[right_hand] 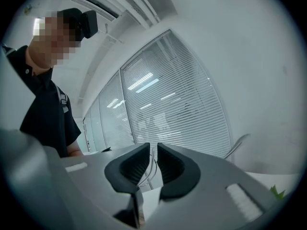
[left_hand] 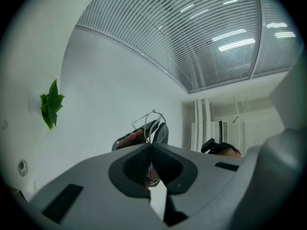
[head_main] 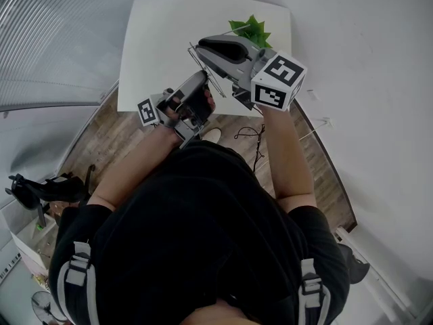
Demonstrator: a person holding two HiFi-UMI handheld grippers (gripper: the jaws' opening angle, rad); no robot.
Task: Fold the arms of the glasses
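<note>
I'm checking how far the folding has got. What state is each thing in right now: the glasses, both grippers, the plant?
left gripper: shut on the glasses, pinching them at its tips.
right gripper: open, jaws slightly apart, with thin wire of the glasses between them.
glasses: held in the air by the left gripper; I cannot tell whether the arms are folded.
plant: at the far edge of the table, untouched.

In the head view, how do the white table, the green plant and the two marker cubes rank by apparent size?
1. white table
2. right marker cube, though it is nearer the camera
3. green plant, partly hidden
4. left marker cube
</note>
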